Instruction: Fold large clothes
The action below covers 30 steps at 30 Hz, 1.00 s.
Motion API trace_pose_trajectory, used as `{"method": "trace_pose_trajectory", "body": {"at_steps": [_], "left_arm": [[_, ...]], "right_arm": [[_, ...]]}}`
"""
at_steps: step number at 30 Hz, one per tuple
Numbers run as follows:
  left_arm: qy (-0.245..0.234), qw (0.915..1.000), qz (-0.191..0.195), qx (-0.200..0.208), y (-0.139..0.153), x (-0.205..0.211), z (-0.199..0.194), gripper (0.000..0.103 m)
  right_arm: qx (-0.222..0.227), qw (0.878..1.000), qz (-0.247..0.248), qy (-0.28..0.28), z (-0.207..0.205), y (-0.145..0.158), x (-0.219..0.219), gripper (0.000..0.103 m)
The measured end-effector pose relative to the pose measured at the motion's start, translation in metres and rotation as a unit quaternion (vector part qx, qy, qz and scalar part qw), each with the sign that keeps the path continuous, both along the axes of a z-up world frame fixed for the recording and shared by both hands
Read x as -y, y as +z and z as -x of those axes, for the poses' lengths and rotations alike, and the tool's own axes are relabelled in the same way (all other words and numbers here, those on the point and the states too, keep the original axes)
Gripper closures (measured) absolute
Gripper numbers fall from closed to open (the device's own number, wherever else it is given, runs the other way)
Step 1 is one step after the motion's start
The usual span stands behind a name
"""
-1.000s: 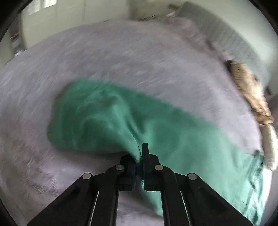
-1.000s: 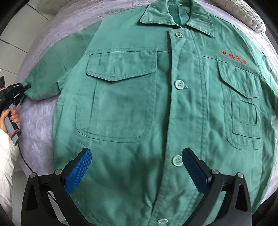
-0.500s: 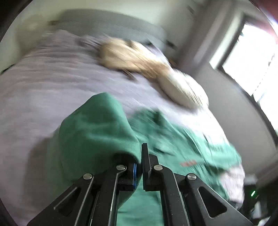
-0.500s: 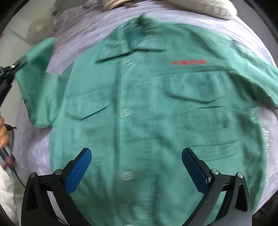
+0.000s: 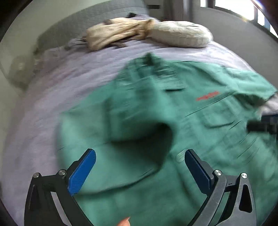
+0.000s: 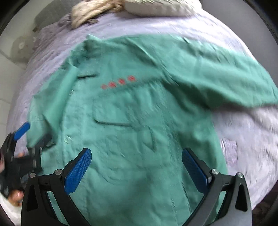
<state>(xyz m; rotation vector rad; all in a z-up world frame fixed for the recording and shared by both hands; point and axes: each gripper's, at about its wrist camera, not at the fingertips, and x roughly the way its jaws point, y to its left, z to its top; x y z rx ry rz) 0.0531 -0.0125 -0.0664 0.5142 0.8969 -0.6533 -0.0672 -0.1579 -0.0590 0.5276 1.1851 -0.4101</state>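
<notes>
With the green shirt (image 6: 132, 121) spread on the bed (image 6: 243, 132), one sleeve (image 5: 139, 132) seemingly folded in, the other (image 6: 225, 81) waits; both left gripper (image 5: 139, 166) and right gripper (image 6: 137, 166) jaws gape empty.

**Lavender bed beneath a bright window**

A bed with a pale lilac bedspread (image 5: 73, 83) fills both views. At its head stands a grey padded headboard (image 5: 97, 20), with a white pillow (image 5: 180, 33) and a crumpled beige blanket (image 5: 118, 33) before it. A bright window (image 5: 243, 10) sits above a grey wall (image 5: 234, 33). A blurred round object (image 6: 21, 46), possibly a fan, stands beside the bed on light floor tiles (image 6: 7, 67).
</notes>
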Motion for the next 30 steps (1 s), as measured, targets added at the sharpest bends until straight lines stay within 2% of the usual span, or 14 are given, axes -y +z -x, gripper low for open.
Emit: {"method": "trace_pose_trajectory", "body": {"at_steps": [5,9,11,12,13,14,15,17,18,19,21,23,27,30], "left_arm": [[0.116,0.9890,-0.085,0.035,-0.016,-0.083,-0.019,0.001],[0.125,0.9801,-0.145,0.052,-0.053,-0.101,-0.031,0.001],[0.141,0.9793,-0.132,0.061,-0.061,-0.101,-0.039,0.001],[0.157,0.9782,-0.122,0.060,-0.062,-0.101,-0.045,0.001],[0.182,0.9758,-0.107,0.054,-0.063,-0.104,-0.054,0.001],[0.212,0.9723,-0.090,0.040,-0.064,-0.112,-0.064,0.001],[0.239,0.9681,-0.073,0.022,-0.066,-0.122,-0.074,0.001],[0.259,0.9647,-0.047,0.003,-0.068,-0.135,-0.084,0.000],[0.254,0.9664,-0.037,0.000,-0.068,-0.139,-0.085,0.000],[0.247,0.9681,-0.040,0.003,-0.069,-0.138,-0.083,0.000],[0.223,0.9731,-0.054,0.019,-0.071,-0.130,-0.077,0.000],[0.210,0.9747,-0.069,0.028,-0.071,-0.127,-0.073,0.000],[0.196,0.9795,-0.047,-0.005,-0.063,-0.144,-0.081,0.000],[0.177,0.9832,-0.035,-0.024,-0.056,-0.147,-0.088,0.000]], "right_arm": [[0.038,0.982,0.102,0.155,-0.086,0.015,-0.081,0.000],[0.003,0.933,0.241,0.269,-0.148,-0.017,-0.148,0.000],[-0.037,0.896,0.328,0.296,-0.170,-0.044,-0.165,0.001],[-0.046,0.885,0.354,0.299,-0.178,-0.052,-0.165,0.010],[-0.042,0.889,0.355,0.285,-0.181,-0.052,-0.156,0.044],[-0.022,0.911,0.321,0.259,-0.176,-0.041,-0.138,0.066],[0.010,0.940,0.261,0.221,-0.171,-0.031,-0.116,0.078],[0.085,0.986,0.110,0.092,-0.145,-0.016,-0.053,0.076],[0.123,0.992,0.009,0.005,-0.125,-0.020,-0.015,0.061],[0.146,0.987,-0.058,-0.045,-0.113,-0.029,0.005,0.038],[0.191,0.951,-0.208,-0.129,-0.088,-0.057,0.038,0.024],[0.222,0.903,-0.313,-0.193,-0.067,-0.083,0.049,0.024],[0.308,0.789,-0.437,-0.302,-0.028,-0.115,0.059,0.022],[0.338,0.727,-0.482,-0.353,-0.009,-0.123,0.061,0.022]]}}
